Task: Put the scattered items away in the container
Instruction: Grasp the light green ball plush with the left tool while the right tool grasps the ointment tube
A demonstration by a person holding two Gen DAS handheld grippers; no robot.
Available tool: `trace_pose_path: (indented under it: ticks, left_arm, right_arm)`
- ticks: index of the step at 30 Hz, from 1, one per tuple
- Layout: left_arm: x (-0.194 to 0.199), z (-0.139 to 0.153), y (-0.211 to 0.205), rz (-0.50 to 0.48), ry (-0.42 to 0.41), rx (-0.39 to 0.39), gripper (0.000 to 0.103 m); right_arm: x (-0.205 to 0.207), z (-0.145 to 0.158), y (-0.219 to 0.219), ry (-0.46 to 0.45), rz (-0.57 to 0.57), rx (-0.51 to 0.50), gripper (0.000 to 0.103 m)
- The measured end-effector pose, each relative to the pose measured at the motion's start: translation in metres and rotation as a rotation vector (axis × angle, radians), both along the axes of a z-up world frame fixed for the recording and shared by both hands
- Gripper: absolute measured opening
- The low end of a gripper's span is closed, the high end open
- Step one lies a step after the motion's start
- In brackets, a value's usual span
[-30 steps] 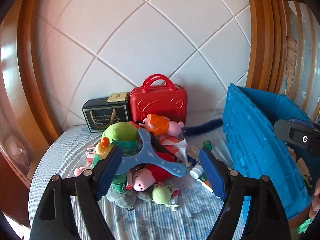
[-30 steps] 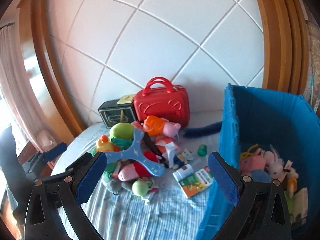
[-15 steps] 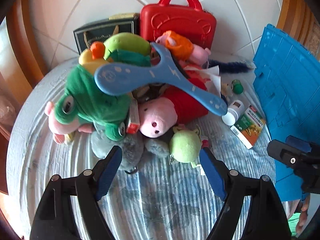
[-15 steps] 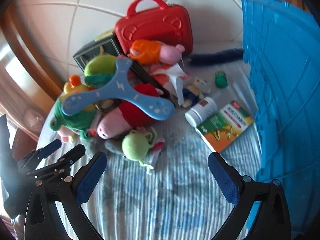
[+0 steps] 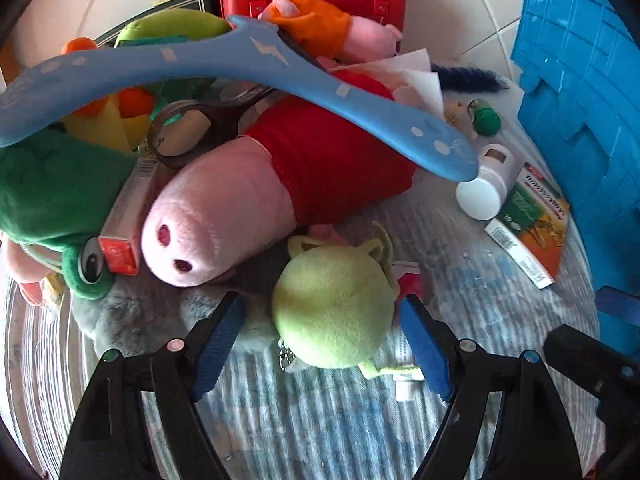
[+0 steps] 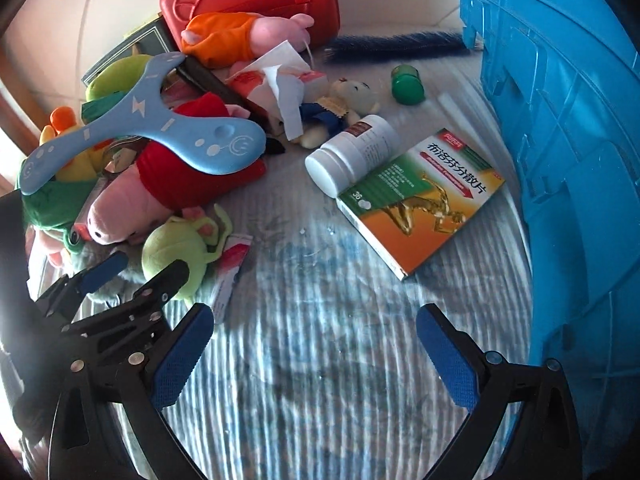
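Jaws wide on both: left gripper (image 5: pixel 320 336) straddles the round lime-green plush toy (image 5: pixel 334 306) for pickup, right gripper (image 6: pixel 314 344) empty, rigid blue plastic crate (image 6: pixel 568 128) at 3 o'clock.

Medicine box (image 6: pixel 420 196) with large Chinese characters 布洛芬分散片 and "36", other print too small to read
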State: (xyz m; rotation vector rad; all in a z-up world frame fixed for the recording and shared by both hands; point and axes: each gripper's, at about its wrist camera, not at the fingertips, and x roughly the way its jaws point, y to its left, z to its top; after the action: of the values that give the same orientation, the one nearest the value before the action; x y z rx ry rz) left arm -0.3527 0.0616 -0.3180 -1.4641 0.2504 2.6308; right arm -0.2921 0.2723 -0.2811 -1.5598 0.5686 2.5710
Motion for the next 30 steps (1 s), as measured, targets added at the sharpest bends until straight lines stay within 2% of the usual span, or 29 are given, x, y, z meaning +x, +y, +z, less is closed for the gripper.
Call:
trace_pose_path:
  ticks: [2, 3, 4, 7, 10, 12, 13, 14, 17, 19, 21, 25, 28, 30]
  left_arm:
    - [-0.003, -0.009, -0.007, -0.007, -0.022, 0.049, 0.077]
    - [0.001, -0.009, -0.014, -0.007, -0.020, 0.081, 0.066]
    - [0.005, -0.007, -0.020, -0.002, -0.012, 0.092, 0.061]
    - [0.021, -0.004, -0.043, 0.044, 0.015, 0.051, 0.061]
    - [0.031, -0.002, -0.069, 0.077, 0.010, 0.066, 0.061]
    - [0.035, -0.001, -0.078, 0.082, 0.011, 0.059, 0.061]
    - [0.036, -0.002, -0.080, 0.075, 0.013, 0.058, 0.063]
    - [0.036, -0.003, -0.081, 0.069, 0.016, 0.058, 0.063]
    - [0.035, -0.009, -0.076, 0.052, 0.018, 0.020, 0.063]
    - [0.036, -0.017, -0.073, 0.042, 0.015, -0.013, 0.065]
    - [0.039, -0.018, -0.073, 0.031, 0.040, -0.030, 0.065]
    - [0.037, -0.018, -0.079, 0.024, 0.043, -0.007, 0.069]
    - [0.036, -0.018, -0.081, 0.011, 0.045, -0.003, 0.070]
    - [0.035, -0.018, -0.082, 0.005, 0.044, -0.001, 0.070]
  right_arm:
    - [-0.006, -0.005, -0.002, -0.009, 0.008, 0.001, 0.103]
    - [-0.009, -0.008, -0.004, -0.012, 0.015, 0.000, 0.103]
    - [-0.012, -0.009, -0.008, -0.013, 0.022, -0.001, 0.103]
    - [-0.020, -0.013, -0.024, -0.005, 0.056, 0.014, 0.103]
    - [-0.027, -0.018, -0.042, 0.010, 0.104, -0.013, 0.103]
    - [-0.033, -0.022, -0.056, 0.007, 0.129, -0.021, 0.093]
    - [-0.036, -0.024, -0.062, 0.005, 0.139, -0.023, 0.081]
    - [-0.039, -0.027, -0.067, -0.002, 0.148, -0.027, 0.073]
    - [-0.046, -0.036, -0.083, -0.014, 0.174, -0.019, 0.067]
    - [-0.050, -0.043, -0.090, -0.025, 0.183, -0.007, 0.068]
    - [-0.049, -0.043, -0.097, 0.007, 0.195, 0.041, 0.069]
    - [-0.049, -0.045, -0.100, 0.041, 0.204, 0.005, 0.088]
    - [-0.055, -0.045, -0.107, 0.023, 0.207, 0.026, 0.094]
    - [-0.056, -0.043, -0.109, 0.005, 0.186, 0.071, 0.081]
